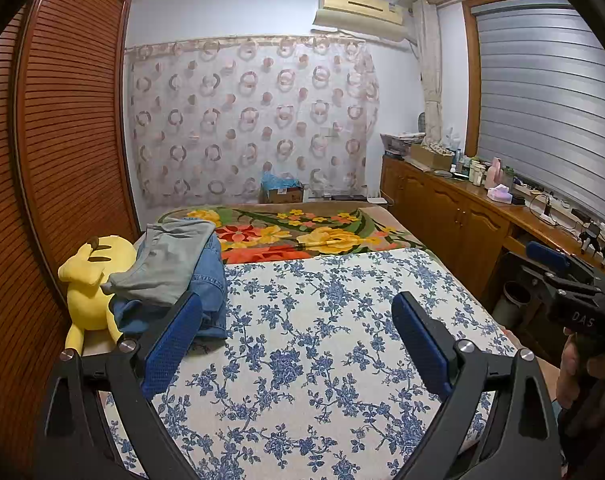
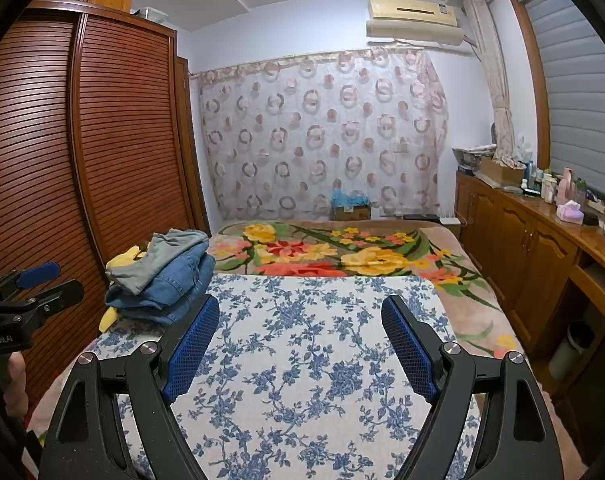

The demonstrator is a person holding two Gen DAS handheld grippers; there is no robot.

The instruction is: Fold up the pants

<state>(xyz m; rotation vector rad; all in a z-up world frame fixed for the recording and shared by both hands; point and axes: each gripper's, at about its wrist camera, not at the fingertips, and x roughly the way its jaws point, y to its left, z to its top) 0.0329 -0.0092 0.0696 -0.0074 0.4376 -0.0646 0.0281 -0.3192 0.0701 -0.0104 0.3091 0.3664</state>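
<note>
A pile of pants lies at the left edge of the bed: a grey pair point(image 1: 164, 264) on top of blue jeans point(image 1: 210, 280). The pile also shows in the right wrist view, grey pair point(image 2: 158, 258) over jeans point(image 2: 174, 284). My left gripper point(image 1: 298, 324) is open and empty above the blue-flowered cloth point(image 1: 310, 344), just right of the pile. My right gripper point(image 2: 300, 320) is open and empty above the same cloth point(image 2: 302, 360). The right gripper also shows at the right edge of the left wrist view point(image 1: 562, 276), and the left gripper at the left edge of the right wrist view point(image 2: 42, 284).
A yellow plush toy point(image 1: 86, 280) lies left of the pile, against the brown slatted wardrobe point(image 1: 62, 140). A flowered blanket point(image 1: 302, 232) covers the far bed. A wooden cabinet point(image 1: 462, 216) with bottles and boxes runs along the right. A bin point(image 1: 512, 300) stands beside the bed.
</note>
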